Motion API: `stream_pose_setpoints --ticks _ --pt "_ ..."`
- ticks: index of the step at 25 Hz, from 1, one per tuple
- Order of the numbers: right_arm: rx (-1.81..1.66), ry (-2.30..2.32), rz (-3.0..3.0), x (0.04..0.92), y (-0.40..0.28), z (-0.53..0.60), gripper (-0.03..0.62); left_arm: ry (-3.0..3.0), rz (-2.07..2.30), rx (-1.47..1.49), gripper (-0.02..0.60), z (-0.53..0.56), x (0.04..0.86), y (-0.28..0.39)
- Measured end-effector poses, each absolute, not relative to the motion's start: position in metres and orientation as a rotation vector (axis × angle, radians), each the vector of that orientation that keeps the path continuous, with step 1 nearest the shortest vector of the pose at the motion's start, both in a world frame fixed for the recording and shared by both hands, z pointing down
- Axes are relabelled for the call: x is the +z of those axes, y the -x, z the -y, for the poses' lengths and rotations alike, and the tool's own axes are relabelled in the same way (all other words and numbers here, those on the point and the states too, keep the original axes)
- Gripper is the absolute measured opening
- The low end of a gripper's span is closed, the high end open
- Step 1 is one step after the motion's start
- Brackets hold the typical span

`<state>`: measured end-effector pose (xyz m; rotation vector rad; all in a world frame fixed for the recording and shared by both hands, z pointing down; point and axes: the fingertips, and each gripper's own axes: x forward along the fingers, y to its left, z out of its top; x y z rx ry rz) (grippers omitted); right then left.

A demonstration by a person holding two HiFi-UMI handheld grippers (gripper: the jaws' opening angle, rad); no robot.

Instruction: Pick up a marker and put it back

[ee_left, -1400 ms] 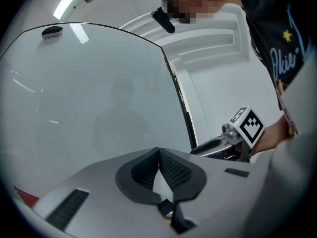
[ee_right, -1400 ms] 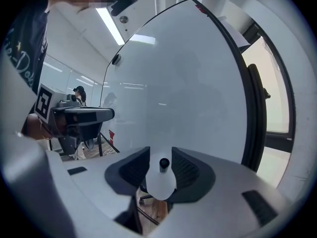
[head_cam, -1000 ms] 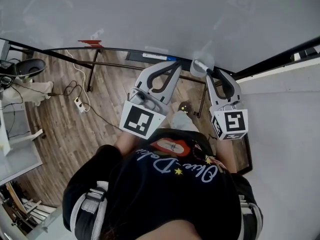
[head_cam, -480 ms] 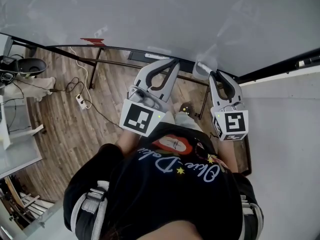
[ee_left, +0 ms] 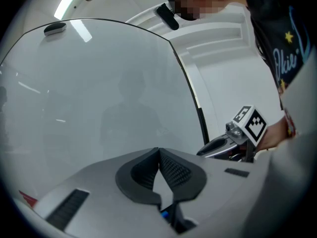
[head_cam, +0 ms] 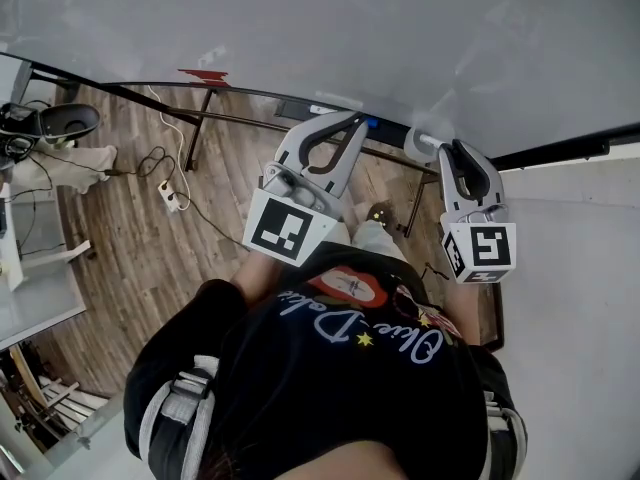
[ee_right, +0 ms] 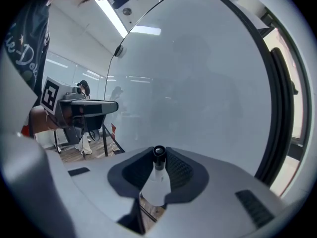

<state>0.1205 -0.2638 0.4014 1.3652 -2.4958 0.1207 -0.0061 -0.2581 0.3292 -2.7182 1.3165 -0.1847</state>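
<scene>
Marker clamped in the right gripper, facing the whiteboard.
Head view: the right gripper [head_cam: 443,148] has the marker [head_cam: 418,140] at its tips, close to the whiteboard [head_cam: 350,38]; the left gripper [head_cam: 354,119] is near, on its left. Left gripper view: jaws together, nothing between them. Right gripper view: the jaws have just been closing and now press on the white marker [ee_right: 157,182], whose black end pokes past the tips.

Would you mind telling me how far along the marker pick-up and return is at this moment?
Done: the grasp. The right gripper has just been closing, and its pads clamp the white marker, black end forward, in front of the whiteboard. In hand: holding the marker, while the left gripper is shut and empty. Left: putting the marker back, which is not yet done.
</scene>
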Motion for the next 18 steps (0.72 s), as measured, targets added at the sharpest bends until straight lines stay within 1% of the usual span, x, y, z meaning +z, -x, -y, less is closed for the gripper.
stream_pose_setpoints --ticks 18 --pt "0.079 -1.475 2.527 0.352 -0.129 0.255 0.072 2.745 -1.243 -0.141 0.004 0.256 0.318 -0.001"
